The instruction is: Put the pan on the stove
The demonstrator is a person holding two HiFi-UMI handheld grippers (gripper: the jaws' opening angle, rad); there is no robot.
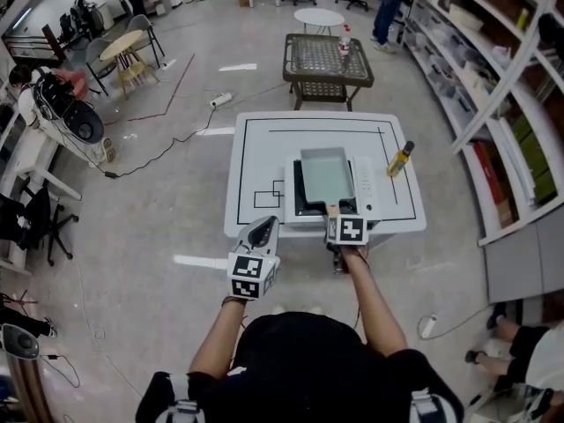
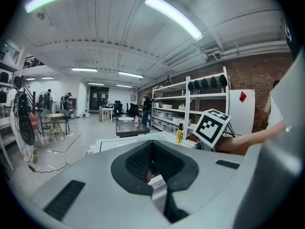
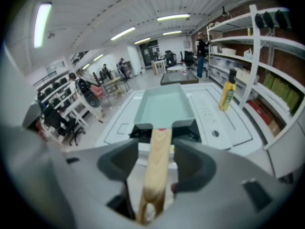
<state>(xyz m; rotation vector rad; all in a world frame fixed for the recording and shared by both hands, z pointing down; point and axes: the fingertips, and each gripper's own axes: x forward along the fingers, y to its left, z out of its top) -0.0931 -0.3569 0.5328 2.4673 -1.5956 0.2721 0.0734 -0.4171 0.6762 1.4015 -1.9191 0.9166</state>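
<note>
1 pale rectangular pan [image 1: 326, 173] lies over the black burner of the 1 stove [image 1: 367, 188] on a white table [image 1: 256, 161], with 1 yellow bottle [image 1: 399, 159] standing just beside the stove. Of the 2 grippers, the right gripper [image 1: 335, 210] clamps the pan's wooden handle [image 3: 157, 161], a grip only its own view shows plainly. The left gripper [image 1: 263, 227] hangs off the table's near edge, jaws pressed together on nothing; its view catches the right one's marker cube [image 2: 213, 127].
</note>
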